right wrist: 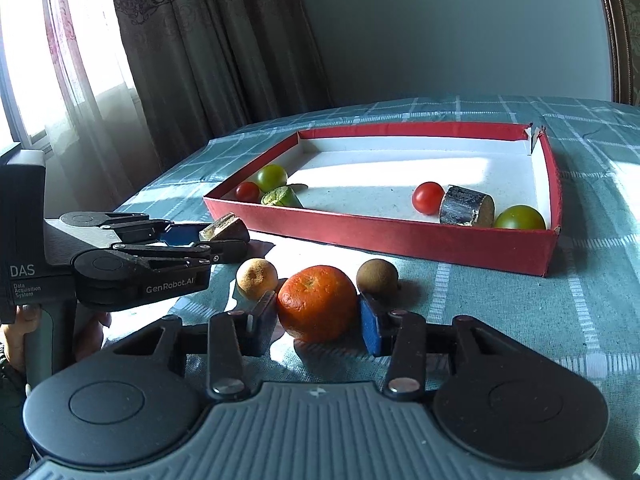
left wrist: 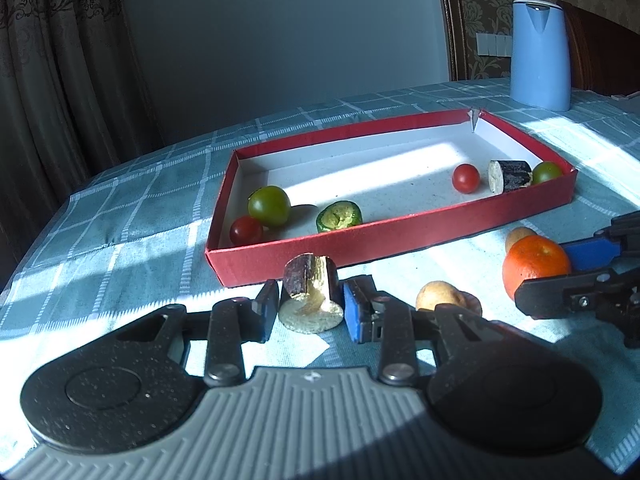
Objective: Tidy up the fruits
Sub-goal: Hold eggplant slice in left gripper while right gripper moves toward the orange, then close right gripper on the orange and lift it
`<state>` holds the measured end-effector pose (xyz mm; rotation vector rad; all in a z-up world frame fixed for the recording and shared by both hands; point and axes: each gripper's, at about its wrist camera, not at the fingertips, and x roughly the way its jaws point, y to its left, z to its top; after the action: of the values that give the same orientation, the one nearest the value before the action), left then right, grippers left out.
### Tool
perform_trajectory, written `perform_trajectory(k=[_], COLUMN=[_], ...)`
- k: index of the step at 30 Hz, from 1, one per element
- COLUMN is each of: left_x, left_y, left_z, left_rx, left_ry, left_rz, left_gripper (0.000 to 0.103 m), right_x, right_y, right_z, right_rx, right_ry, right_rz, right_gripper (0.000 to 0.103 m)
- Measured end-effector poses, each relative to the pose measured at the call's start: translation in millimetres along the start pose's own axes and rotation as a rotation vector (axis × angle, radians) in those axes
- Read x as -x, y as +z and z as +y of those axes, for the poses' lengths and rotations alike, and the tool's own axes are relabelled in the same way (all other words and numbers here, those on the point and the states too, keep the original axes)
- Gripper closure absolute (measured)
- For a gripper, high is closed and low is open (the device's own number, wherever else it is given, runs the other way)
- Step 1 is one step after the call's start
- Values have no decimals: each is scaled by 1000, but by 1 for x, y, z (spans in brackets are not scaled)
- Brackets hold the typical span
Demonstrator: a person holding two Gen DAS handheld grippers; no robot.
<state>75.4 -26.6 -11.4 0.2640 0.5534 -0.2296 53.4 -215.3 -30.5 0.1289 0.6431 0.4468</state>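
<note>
Fruit lies partly in the red box (right wrist: pixel 400 236), partly on the checked cloth (right wrist: pixel 520 312) before it. Left gripper (left wrist: pixel 310 308) straddles a cut dark-skinned chunk (left wrist: pixel 310 284), jaws spread; right gripper (right wrist: pixel 318 320) brackets the orange (right wrist: pixel 316 300), pads just beside it.

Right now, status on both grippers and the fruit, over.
Left gripper astride sugarcane piece, contact unclear. Right gripper flanking orange, not clamped. Both fruits outside red tray. Two small brown fruits beside orange.
</note>
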Motion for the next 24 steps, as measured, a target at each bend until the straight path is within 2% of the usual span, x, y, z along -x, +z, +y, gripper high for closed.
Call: perform_trajectory(k=[5, 8, 10, 16, 24], left_x=[2, -3, -5, -5, 0], left_y=[1, 0, 0, 0, 0], left_z=[0, -2, -3, -3, -3], left_rx=[5, -11, -17, -13, -13], left_ry=[6, 15, 14, 1, 43], left_rz=[-14, 18, 30, 27, -1], left_gripper=[73, 71, 68, 70, 72], right_x=[12, 18, 18, 17, 17], right_y=[-1, 0, 0, 0, -1], right_z=[0, 2, 3, 5, 5], right_rx=[-5, 1, 7, 7, 5], right_ry=[16, 32, 29, 29, 28], right_rz=[-56, -100, -103, -99, -100], right_gripper=[60, 60, 60, 60, 60])
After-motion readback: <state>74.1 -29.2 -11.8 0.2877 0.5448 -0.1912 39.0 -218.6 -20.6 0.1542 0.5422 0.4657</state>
